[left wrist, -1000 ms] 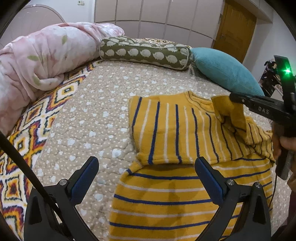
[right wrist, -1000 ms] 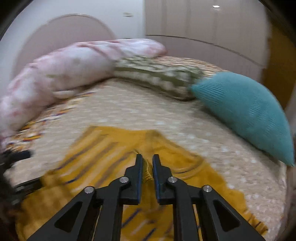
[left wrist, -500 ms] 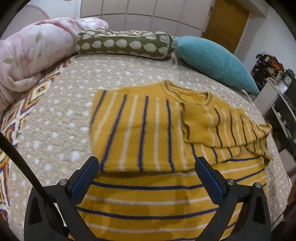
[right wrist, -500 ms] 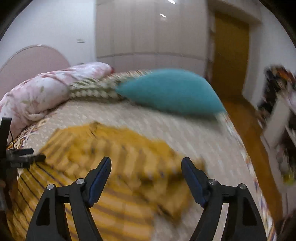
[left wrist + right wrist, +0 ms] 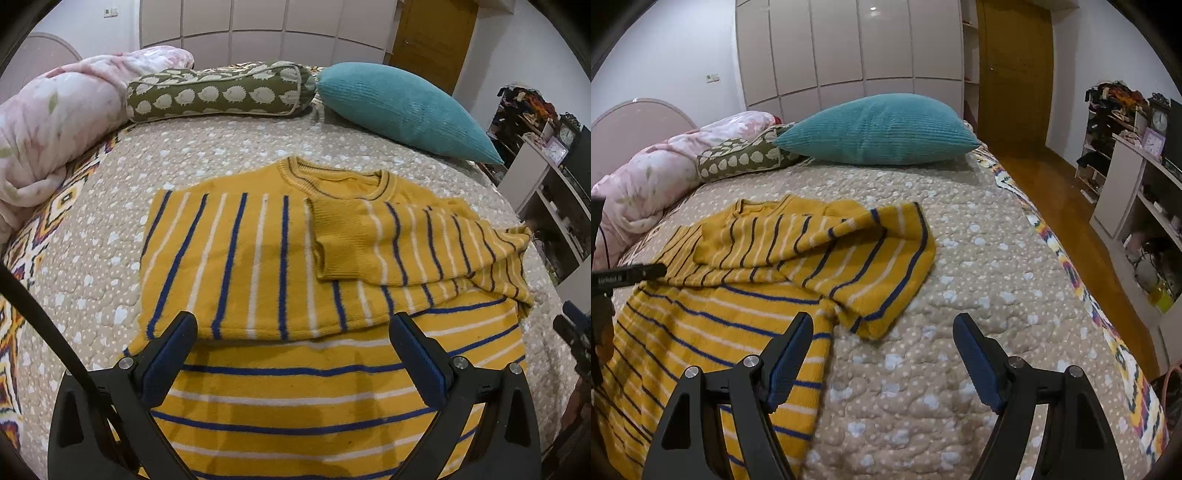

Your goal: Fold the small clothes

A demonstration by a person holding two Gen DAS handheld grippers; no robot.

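Note:
A yellow sweater with blue and white stripes [image 5: 258, 258] lies on the bed, both sleeves folded across its chest; it also shows in the right wrist view [image 5: 768, 258]. My left gripper [image 5: 291, 354] is open and empty, hovering over the sweater's lower body. My right gripper [image 5: 882, 354] is open and empty, above the quilt just right of the sweater's edge, near the folded right sleeve [image 5: 882, 266]. The left gripper's finger shows at the left edge of the right wrist view [image 5: 628, 275].
The bed has a beige dotted quilt [image 5: 960, 258]. At the head lie a teal pillow [image 5: 402, 110], an olive bolster [image 5: 221, 92] and a pink blanket [image 5: 55, 122]. The bed's right edge drops to a wooden floor [image 5: 1052, 192]; shelves [image 5: 1137, 192] stand beyond.
My right gripper let go of the right sleeve, which now lies folded across the chest, opened, and drew back to the right. My left gripper stayed open over the hem.

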